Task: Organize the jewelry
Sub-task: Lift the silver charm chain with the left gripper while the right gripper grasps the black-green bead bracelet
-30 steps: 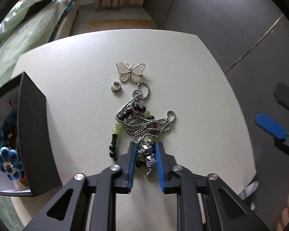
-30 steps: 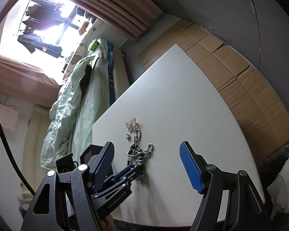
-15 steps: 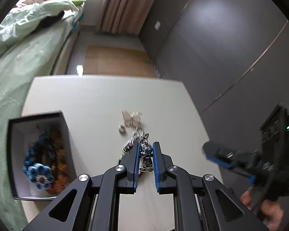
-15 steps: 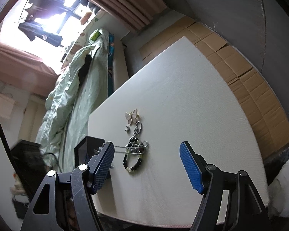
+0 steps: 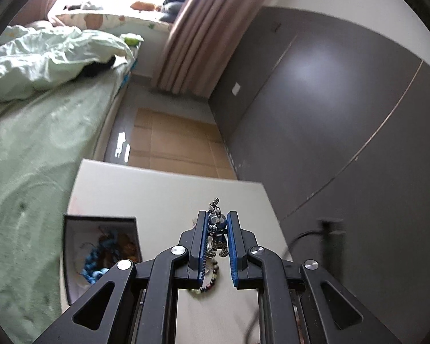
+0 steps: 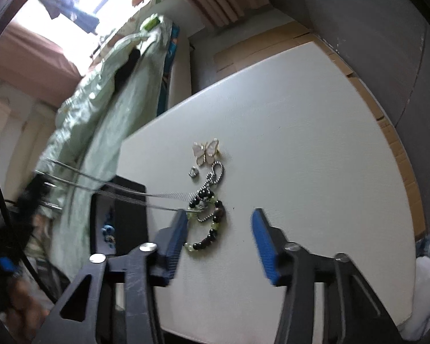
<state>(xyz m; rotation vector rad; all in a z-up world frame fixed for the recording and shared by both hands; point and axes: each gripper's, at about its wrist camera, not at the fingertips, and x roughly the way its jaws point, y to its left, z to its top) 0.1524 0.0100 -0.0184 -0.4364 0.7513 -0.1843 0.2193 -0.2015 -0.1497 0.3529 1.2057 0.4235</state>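
Left tongs [image 5: 217, 230] tight on silver figure pendant [image 5: 218, 229], chain [image 6: 123, 193] taut; right tongs [image 6: 218, 239] narrowing, empty.

Hidden or unclear items:
- Jewelry box [image 5: 71, 258]: contents smeared; only blue beads are made out. Its near corner is covered by the left tongs [image 5: 217, 235].
- Chain [image 6: 114, 189]: streaked by motion; its far end is lost in blur at the left.
- Small metal piece [image 6: 193, 171]: too small to be identified.
- Table [image 6: 301, 172]: near edge is hidden behind the right tongs [image 6: 218, 239].
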